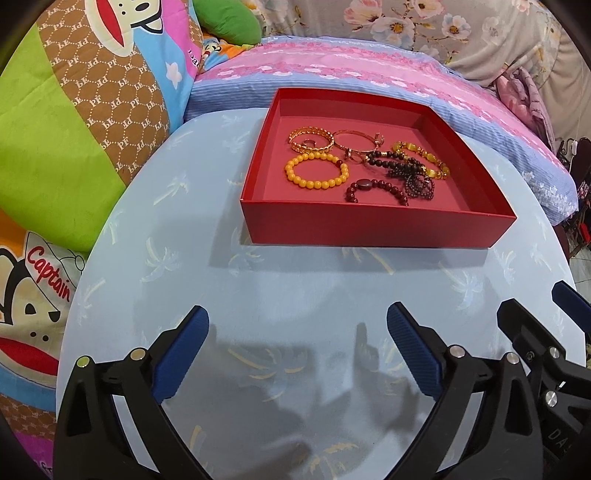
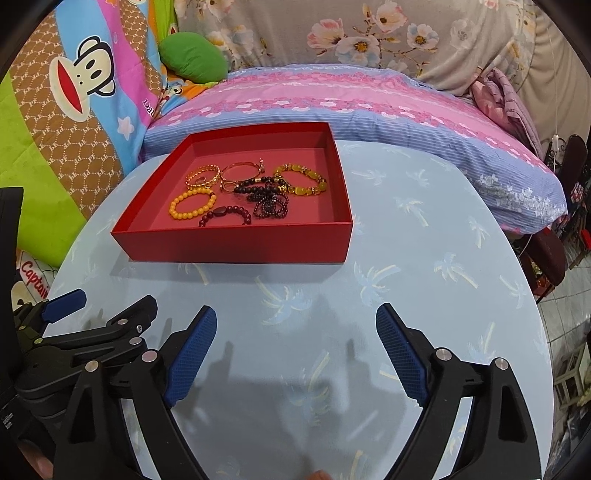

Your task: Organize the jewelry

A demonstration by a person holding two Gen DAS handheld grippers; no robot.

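Note:
A shallow red box (image 1: 373, 225) (image 2: 236, 240) stands on a round light-blue table (image 1: 280, 295) (image 2: 424, 266). Inside lie several bracelets: an orange bead bracelet (image 1: 316, 171) (image 2: 192, 204), a gold chain bangle (image 1: 311, 138) (image 2: 202, 176), a thin gold bangle (image 1: 356, 142) (image 2: 242, 170), a yellow stone bracelet (image 1: 424, 157) (image 2: 301, 180), and dark red and black bead strands (image 1: 388, 184) (image 2: 255, 206). My left gripper (image 1: 297, 314) is open and empty, near the table's front, short of the box. My right gripper (image 2: 295, 314) is open and empty beside it, also seen in the left wrist view (image 1: 532, 306).
A pink and blue pillow (image 1: 369, 74) (image 2: 351, 107) lies behind the table. A cartoon monkey blanket (image 1: 74, 129) (image 2: 62, 110) is piled at the left. A green cushion (image 2: 192, 57) and floral fabric (image 2: 369, 33) lie at the back. A tiled floor (image 2: 569, 306) shows at the right.

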